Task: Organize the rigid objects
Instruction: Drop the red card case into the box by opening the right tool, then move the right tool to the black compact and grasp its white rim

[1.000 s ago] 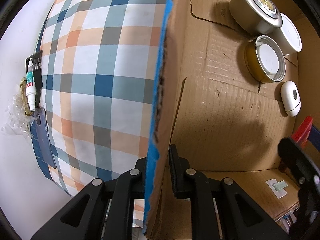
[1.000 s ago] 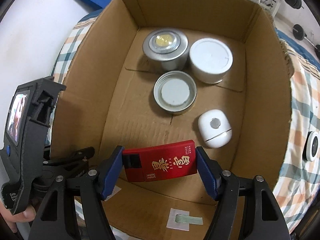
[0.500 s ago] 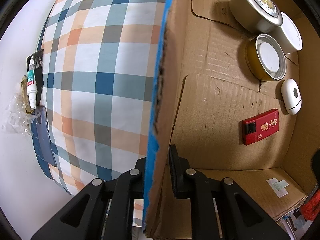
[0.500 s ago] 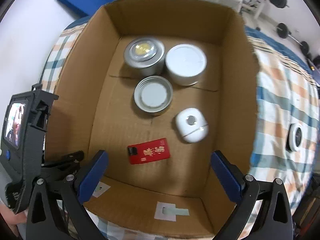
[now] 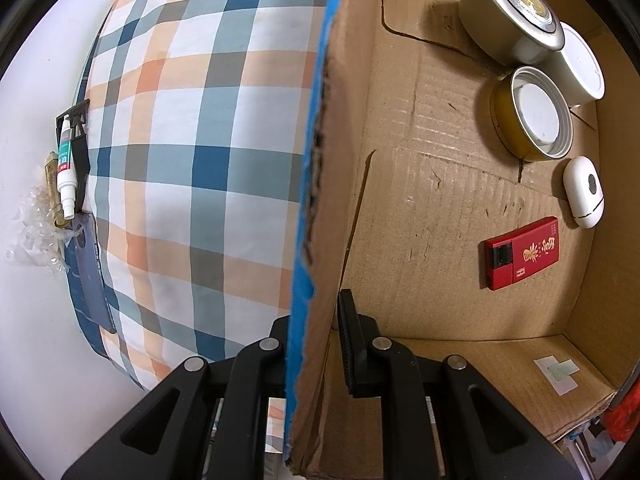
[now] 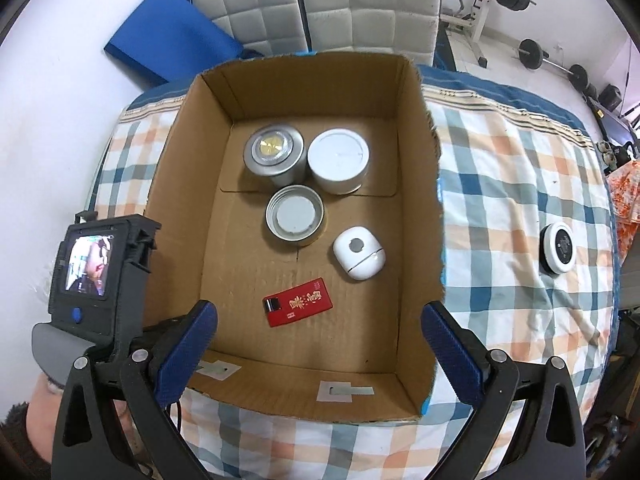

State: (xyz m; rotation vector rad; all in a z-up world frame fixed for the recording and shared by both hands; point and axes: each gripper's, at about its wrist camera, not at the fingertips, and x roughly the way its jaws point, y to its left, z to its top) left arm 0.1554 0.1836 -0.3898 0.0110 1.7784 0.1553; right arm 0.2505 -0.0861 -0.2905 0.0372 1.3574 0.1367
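The cardboard box (image 6: 416,208) stands open on a plaid cloth (image 6: 512,184) and holds five items on its floor. A silver tin (image 6: 274,156) and a white tin (image 6: 338,160) stand side by side at the far end, touching or nearly so. Just in front of them sits a round jar with a metal-rimmed lid (image 6: 294,216); to its right lies a small white case (image 6: 359,253). The red box with gold lettering (image 6: 298,307) lies flat on the box floor, nearest the viewer, apart from the other items. The right gripper (image 6: 318,332) hovers above the box with its blue pads spread to full width; its jaws have just been opening and nothing is gripped between them. The left gripper (image 5: 312,336) is pressed together on the left wall of the cardboard box, one finger outside and one inside. A round white-rimmed object (image 6: 559,248) rests on the cloth outside the box, to the right; its type is unclear at this resolution. A small white bottle (image 5: 66,172) lies beyond the cloth edge in the left wrist view.
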